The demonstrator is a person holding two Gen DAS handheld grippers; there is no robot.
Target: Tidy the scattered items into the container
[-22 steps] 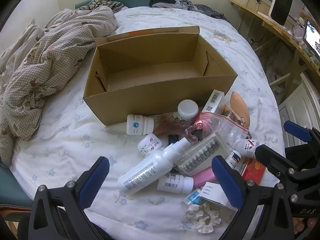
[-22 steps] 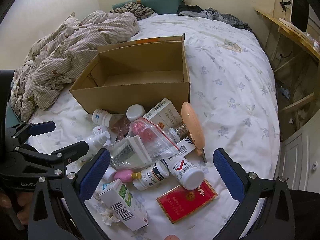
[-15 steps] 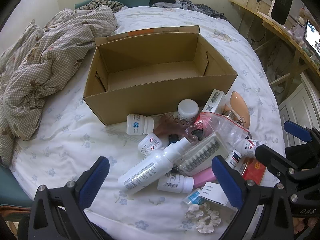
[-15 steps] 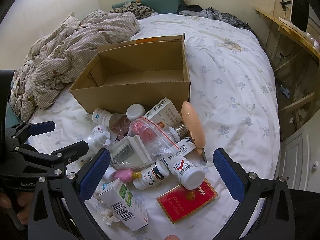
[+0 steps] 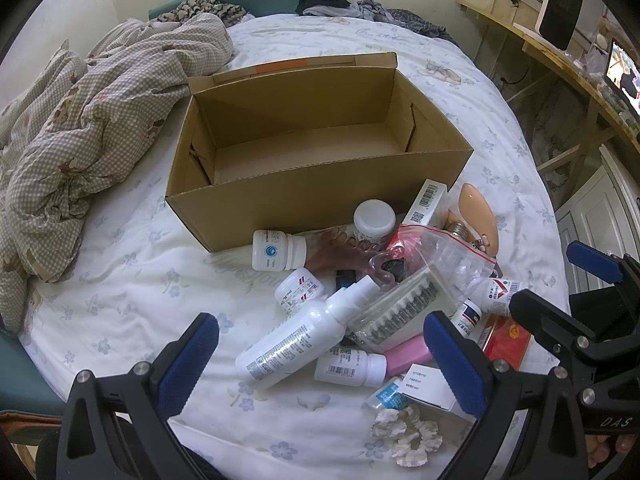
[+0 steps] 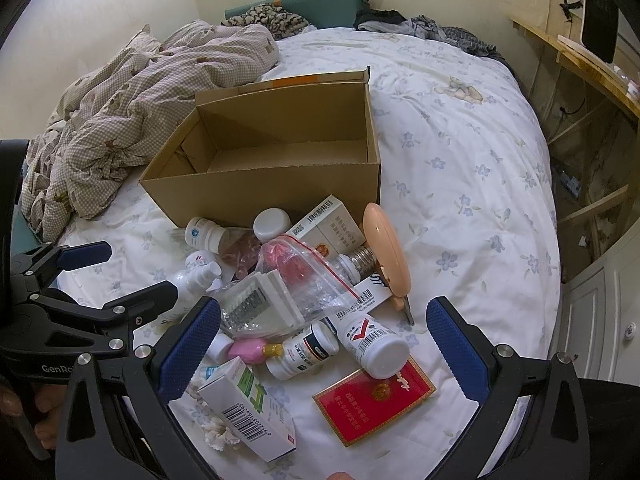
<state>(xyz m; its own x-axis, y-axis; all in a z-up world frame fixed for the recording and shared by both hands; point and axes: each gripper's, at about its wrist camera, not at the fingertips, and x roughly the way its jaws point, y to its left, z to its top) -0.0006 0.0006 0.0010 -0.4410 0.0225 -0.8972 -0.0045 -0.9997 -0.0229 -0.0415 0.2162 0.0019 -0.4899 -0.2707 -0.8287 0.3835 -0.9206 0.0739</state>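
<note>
Bed (image 5: 120,280), empty cardboard box (image 5: 304,200)

Both wrist cameras look steeply down, close over the bed; each sees the box (image 5: 320,184) (image 6: 264,184) and pile (image 5: 384,300) (image 6: 304,292).

Soft, even indoor light; sharp centre, strong fisheye bending, dark vignetted corners.

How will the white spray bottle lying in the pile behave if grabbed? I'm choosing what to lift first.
The white spray bottle lies on its side, round-bodied, so it may roll if nudged. Its glossy plastic looks slippery. Its nozzle rests against the clear bag, which may shift.
</note>
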